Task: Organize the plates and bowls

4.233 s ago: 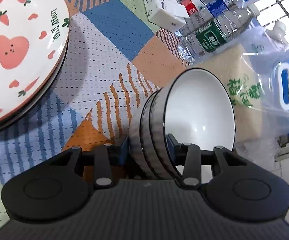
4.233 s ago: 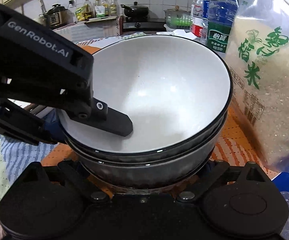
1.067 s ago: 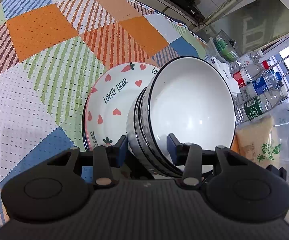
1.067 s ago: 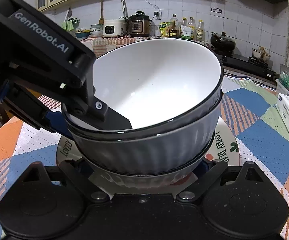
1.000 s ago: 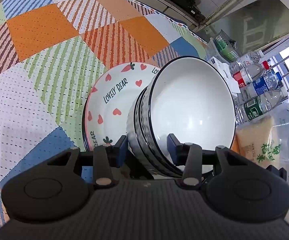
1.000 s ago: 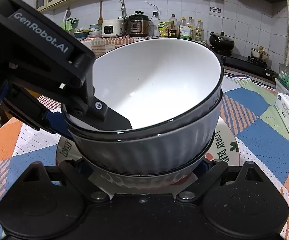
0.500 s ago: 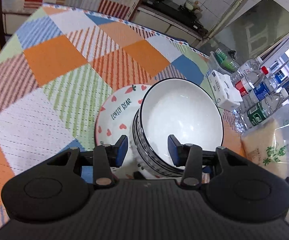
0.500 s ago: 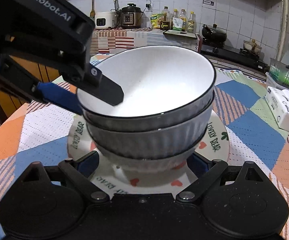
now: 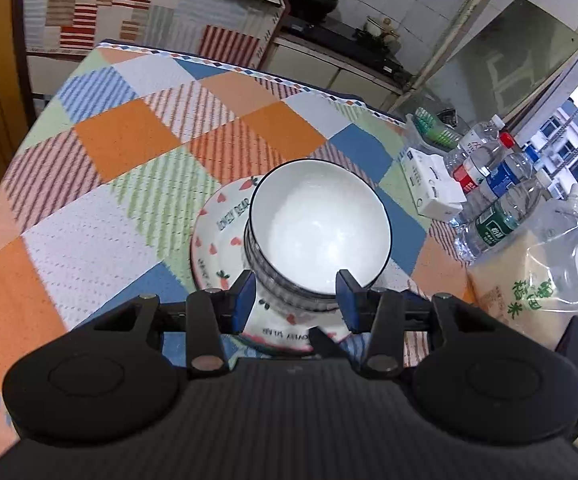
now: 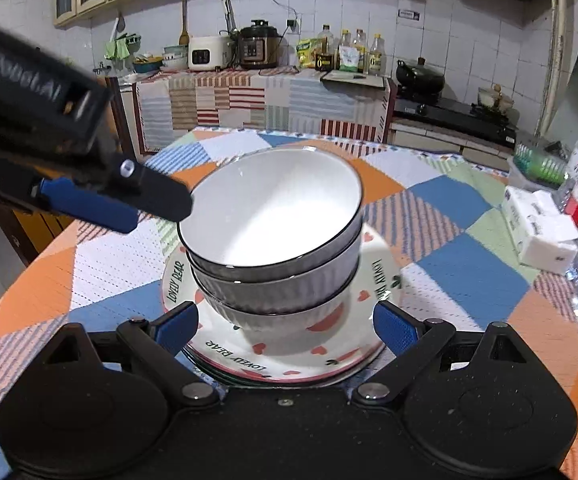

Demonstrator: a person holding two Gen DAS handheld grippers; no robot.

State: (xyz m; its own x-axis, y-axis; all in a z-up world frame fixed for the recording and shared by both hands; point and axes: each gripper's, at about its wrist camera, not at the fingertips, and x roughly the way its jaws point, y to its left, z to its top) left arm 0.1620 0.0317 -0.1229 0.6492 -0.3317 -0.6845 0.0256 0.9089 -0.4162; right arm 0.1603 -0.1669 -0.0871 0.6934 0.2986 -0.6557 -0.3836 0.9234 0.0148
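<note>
Both tools are now backing away from the bowl stack point(image 10: 273, 248), which half a second ago was sitting between their fingers. I am seeing the stack of grey ribbed bowls standing upright on the heart-patterned plates point(image 10: 381, 280), near the middle of the desk point(image 9: 121, 136). My left tool point(image 9: 295, 300) is released, its blue pads spread apart above the stack. My right tool point(image 10: 285, 328) is also released, pads wide either side of the plates without touching. Water bottles point(image 9: 493, 184) and a rice bag point(image 9: 529, 280) are standing well apart at the desk's edge.
</note>
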